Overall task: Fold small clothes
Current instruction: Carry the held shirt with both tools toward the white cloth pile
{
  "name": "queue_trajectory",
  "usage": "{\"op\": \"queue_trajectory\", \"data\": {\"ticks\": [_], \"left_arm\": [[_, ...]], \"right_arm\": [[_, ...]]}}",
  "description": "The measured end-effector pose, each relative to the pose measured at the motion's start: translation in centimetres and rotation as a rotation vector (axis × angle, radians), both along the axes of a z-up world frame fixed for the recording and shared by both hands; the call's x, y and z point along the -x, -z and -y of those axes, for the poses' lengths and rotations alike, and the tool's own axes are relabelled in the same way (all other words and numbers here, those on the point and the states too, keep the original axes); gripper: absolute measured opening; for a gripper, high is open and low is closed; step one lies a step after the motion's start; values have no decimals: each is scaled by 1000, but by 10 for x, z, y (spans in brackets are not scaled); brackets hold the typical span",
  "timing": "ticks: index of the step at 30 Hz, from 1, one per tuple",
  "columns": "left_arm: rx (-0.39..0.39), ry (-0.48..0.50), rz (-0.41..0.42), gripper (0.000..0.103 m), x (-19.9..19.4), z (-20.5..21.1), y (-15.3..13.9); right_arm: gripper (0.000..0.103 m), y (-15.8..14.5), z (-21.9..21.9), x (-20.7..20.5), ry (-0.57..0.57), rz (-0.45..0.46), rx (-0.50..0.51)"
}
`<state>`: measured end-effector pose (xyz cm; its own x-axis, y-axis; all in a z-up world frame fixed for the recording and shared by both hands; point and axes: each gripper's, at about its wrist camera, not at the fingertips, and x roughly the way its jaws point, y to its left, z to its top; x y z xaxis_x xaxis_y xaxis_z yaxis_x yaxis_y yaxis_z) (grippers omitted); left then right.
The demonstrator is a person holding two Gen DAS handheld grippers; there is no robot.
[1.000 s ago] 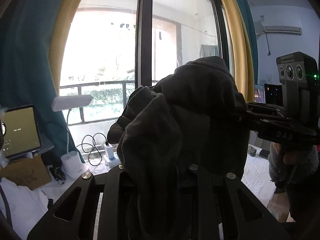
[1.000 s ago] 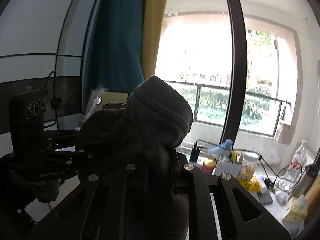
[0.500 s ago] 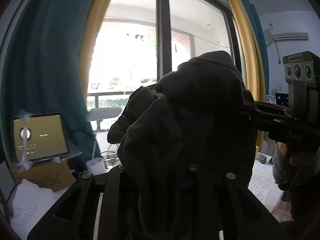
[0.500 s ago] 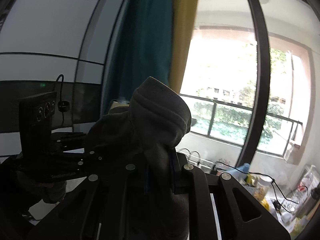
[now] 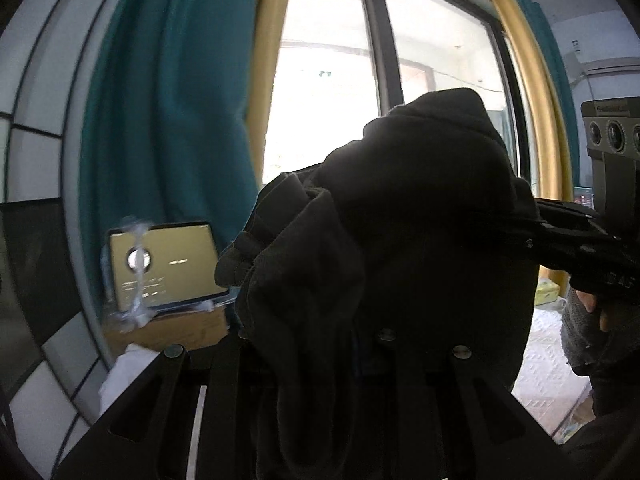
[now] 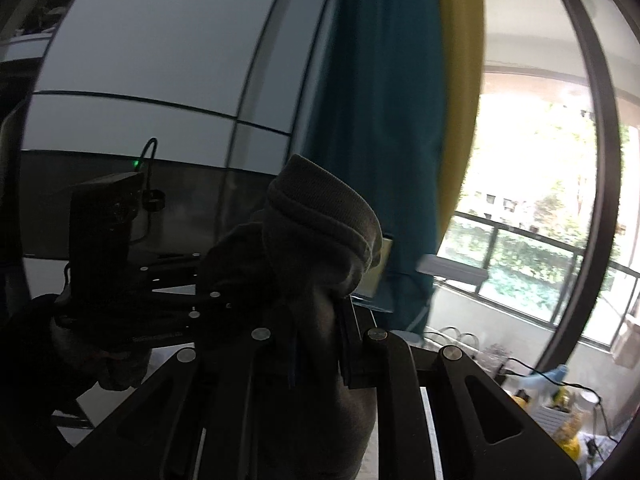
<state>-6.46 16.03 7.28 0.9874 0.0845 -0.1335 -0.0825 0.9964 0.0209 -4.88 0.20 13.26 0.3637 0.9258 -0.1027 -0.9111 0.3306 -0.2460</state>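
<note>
Dark fleece bunches between the closed jaws of the left gripper (image 5: 360,344), and the right gripper (image 6: 316,332) likewise clamps this dark garment (image 5: 400,240). It fills the centre of both views, held in the air, rumpled into thick folds (a ribbed hem tops the bundle in the right view). Behind stand a teal curtain (image 5: 172,100) and a bright window (image 5: 328,92).

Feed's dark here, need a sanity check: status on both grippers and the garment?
Left gripper shut on dark garment. Right gripper shut on it too. Garment bunched, held up between them. Nothing in the way.
</note>
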Motion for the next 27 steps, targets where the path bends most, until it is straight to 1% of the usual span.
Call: {"op": "queue_trajectory", "data": {"ticks": [3, 5, 11, 14, 18, 23, 27], "left_arm": [[13, -18, -23, 22, 6, -10, 1], [28, -22, -46, 22, 7, -16, 5], [51, -31, -116, 22, 2, -26, 21], [64, -26, -135, 22, -7, -31, 27], [56, -14, -149, 22, -25, -34, 34], [61, 23, -195, 22, -59, -43, 45], [76, 44, -237, 22, -81, -54, 57]], "right_arm": [[17, 2, -9, 11, -37, -7, 15], [17, 5, -15, 14, -59, -31, 26], [17, 18, -28, -3, -50, -88, 60], [17, 25, -32, -17, -22, -116, 69], [17, 36, -32, -35, 21, -145, 73], [17, 49, -40, -67, 69, -200, 76], [17, 62, -51, -90, 96, -236, 109]]}}
